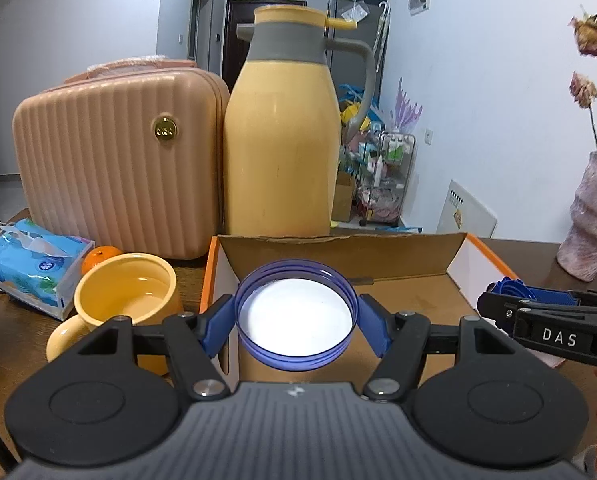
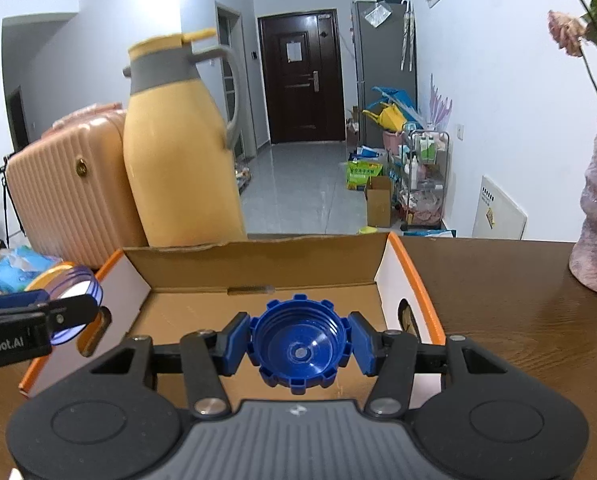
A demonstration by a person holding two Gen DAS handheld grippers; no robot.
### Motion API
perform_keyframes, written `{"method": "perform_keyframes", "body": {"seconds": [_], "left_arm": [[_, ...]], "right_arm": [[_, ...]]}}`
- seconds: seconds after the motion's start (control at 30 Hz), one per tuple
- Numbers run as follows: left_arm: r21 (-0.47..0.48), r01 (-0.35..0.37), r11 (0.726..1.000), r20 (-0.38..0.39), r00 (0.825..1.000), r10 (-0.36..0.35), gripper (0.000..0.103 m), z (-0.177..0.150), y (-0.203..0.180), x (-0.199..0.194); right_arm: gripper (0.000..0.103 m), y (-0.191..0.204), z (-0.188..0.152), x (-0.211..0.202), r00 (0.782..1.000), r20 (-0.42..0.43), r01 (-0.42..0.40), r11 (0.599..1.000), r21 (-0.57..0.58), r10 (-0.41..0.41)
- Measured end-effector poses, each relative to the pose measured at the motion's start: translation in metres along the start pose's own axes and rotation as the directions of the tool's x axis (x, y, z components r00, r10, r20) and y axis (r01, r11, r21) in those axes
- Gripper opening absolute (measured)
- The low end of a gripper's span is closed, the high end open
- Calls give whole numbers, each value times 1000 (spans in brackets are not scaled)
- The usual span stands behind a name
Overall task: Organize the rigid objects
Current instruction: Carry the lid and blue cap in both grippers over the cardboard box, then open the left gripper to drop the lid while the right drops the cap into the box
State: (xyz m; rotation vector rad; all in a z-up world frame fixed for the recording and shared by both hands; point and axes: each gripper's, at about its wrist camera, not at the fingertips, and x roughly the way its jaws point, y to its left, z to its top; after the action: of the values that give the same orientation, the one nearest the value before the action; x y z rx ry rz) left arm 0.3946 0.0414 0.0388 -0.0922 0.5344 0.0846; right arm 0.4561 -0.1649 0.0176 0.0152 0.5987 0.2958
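grippers tilted down, left gripper [image 1: 296, 322] clamping lid [image 1: 296, 316], right gripper [image 2: 298, 344] clamping cap [image 2: 298, 344]

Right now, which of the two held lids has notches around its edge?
The dark blue cap in the right hand-held gripper; the left one's violet lid is smooth, white inside.

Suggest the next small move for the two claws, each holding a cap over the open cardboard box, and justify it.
Probably lower both and release. The left claw grips the wide purple lid, the right claw the blue notched cap, and both hang above the bare floor of the cardboard box, so nothing seems to block a short descent.
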Motion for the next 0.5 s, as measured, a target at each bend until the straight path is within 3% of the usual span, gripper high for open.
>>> {"method": "perform_keyframes", "body": {"seconds": [0.27, 0.33, 0.37, 0.43, 0.47, 0.5], "left_arm": [[23, -14, 1000, -51, 999, 15, 68, -5, -3, 26], [31, -16, 999, -57, 998, 17, 72, -6, -3, 30], [35, -12, 999, -58, 998, 14, 86, -7, -3, 31], [35, -6, 999, -52, 999, 7, 101, -8, -3, 31], [32, -12, 999, -42, 999, 13, 103, -8, -2, 30], [32, -22, 999, -28, 999, 23, 103, -7, -2, 29]], "right_arm": [[52, 4, -4, 17, 1000, -26, 14, 1000, -27, -15], [53, 6, -5, 16, 1000, -28, 7, 999, -41, -8], [57, 7, -5, 16, 1000, -30, 6, 999, -48, -7], [86, 8, -6, 15, 999, -33, 23, 998, -55, -24], [101, 8, -6, 14, 999, -23, 42, 997, -59, -43], [103, 8, -6, 12, 998, -9, 61, 996, -63, -62]]}}
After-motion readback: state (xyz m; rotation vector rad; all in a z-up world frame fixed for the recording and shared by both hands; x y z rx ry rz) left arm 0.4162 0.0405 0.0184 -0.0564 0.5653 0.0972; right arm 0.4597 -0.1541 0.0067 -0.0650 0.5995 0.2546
